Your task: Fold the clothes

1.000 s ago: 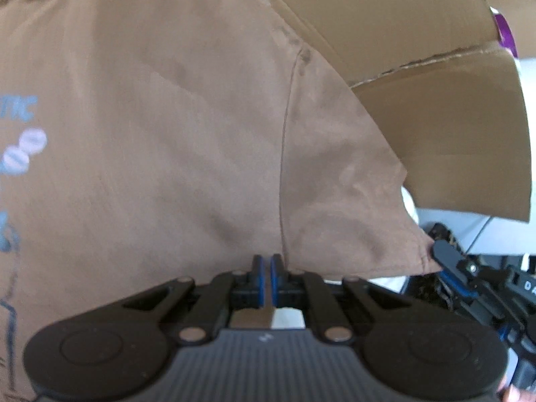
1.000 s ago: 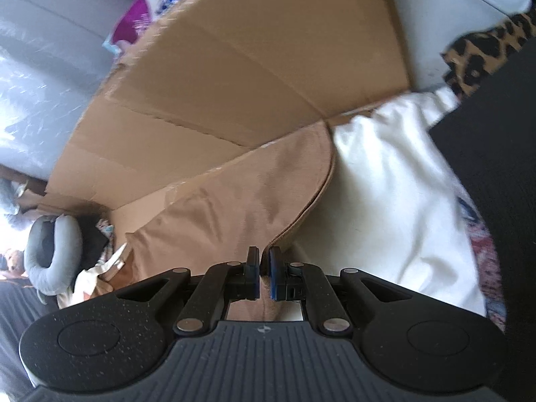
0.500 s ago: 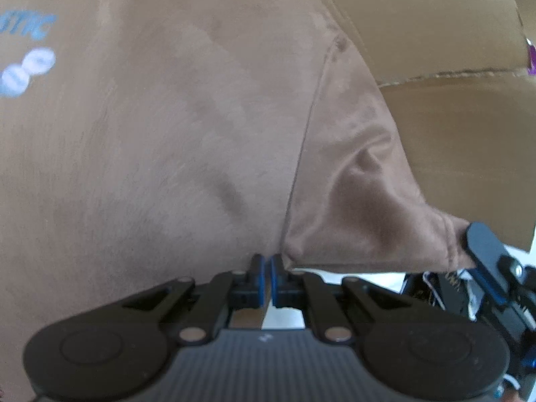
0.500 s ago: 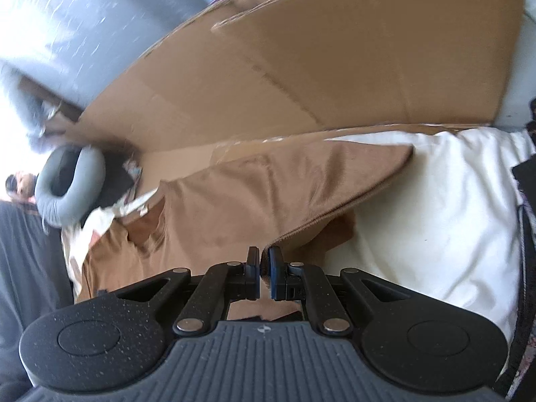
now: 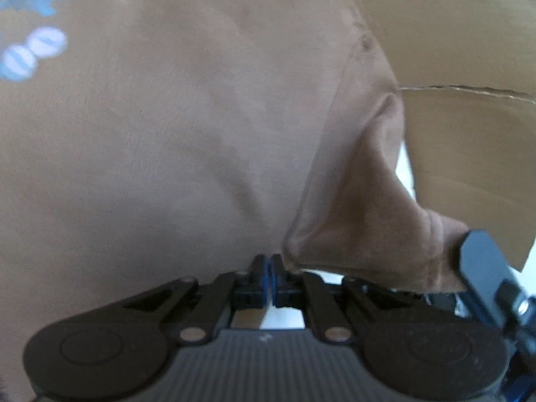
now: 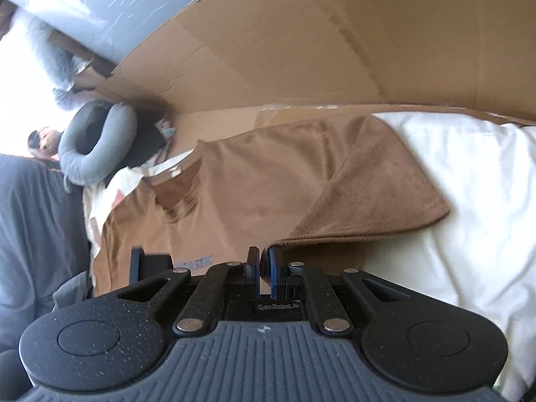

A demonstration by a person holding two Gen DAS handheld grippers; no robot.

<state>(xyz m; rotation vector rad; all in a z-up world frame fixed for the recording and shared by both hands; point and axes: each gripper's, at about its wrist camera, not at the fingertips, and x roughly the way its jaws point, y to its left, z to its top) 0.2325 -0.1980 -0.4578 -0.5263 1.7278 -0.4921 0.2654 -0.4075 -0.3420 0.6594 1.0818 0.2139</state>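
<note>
A brown T-shirt with pale blue print lies spread out and fills the left wrist view. My left gripper pinches the shirt's near edge by the sleeve seam; its jaws are just starting to open with the cloth still between them. My right gripper is shut on the hem of the sleeve, which is folded over the shirt body. One right fingertip shows at the sleeve's end in the left wrist view. The left gripper's body sits left of the right jaws.
Flattened cardboard lies beyond the shirt. A white sheet covers the surface to the right. A grey neck pillow and a person in grey clothing are at the left.
The right gripper has carried the sleeve leftwards over the shirt body, so the sleeve now lies folded and bunched. The left gripper has rolled a little and stayed at the shirt's edge.
</note>
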